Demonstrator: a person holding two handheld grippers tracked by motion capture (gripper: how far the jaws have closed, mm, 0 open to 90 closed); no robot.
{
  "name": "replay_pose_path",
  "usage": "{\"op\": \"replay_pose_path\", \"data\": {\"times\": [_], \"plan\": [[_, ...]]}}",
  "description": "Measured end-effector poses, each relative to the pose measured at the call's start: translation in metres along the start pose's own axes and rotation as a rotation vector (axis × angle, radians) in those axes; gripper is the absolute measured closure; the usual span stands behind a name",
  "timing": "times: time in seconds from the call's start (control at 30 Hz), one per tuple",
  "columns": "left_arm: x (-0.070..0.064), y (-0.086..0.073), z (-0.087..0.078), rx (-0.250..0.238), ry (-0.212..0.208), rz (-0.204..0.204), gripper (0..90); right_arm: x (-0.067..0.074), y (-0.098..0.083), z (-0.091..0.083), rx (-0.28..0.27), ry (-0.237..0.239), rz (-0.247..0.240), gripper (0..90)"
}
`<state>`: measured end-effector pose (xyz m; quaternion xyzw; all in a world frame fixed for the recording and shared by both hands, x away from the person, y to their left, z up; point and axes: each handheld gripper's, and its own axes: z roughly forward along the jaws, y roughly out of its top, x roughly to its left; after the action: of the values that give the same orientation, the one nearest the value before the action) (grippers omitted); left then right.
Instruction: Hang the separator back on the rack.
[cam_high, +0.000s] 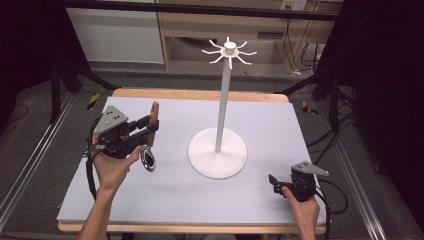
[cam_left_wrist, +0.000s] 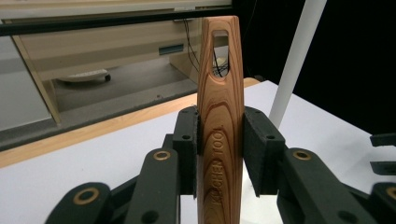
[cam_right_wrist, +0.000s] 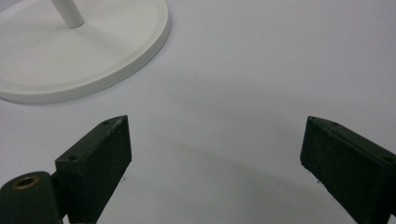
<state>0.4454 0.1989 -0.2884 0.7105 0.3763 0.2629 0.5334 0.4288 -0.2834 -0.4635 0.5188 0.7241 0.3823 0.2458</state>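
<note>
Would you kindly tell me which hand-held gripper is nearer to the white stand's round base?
Roughly equal, left perhaps slightly nearer. The left hand-held gripper, clamping the wooden-handled utensil, is left of the base; the right hand-held gripper, open, sits at its near right.

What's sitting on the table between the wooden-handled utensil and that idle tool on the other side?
In the high view, the white stand's round base sits between the utensil and the right tool.

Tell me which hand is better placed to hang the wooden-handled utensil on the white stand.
Left, probably. The left gripper is shut on the utensil's wooden handle, with the hanging hole free above its fingers. The right gripper is open and holds nothing, low near the stand's base, far below the hooks.
</note>
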Motion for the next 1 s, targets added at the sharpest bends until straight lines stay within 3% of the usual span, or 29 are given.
{"op": "replay_pose_path", "data": {"times": [0.37, 0.8, 1.0], "plan": [[-0.013, 0.026, 0.0, -0.049, -0.003, 0.046, 67.9, -0.001, 0.001, 0.0, -0.008, -0.002, 0.002, 9.3], [-0.02, 0.054, 0.002, -0.095, -0.032, 0.044, 67.9, 0.0, 0.002, -0.001, -0.001, -0.001, 0.002, 9.3], [-0.024, 0.061, 0.004, -0.112, -0.035, 0.065, 67.9, 0.0, 0.002, 0.0, -0.004, -0.004, -0.005, 9.3]]}}
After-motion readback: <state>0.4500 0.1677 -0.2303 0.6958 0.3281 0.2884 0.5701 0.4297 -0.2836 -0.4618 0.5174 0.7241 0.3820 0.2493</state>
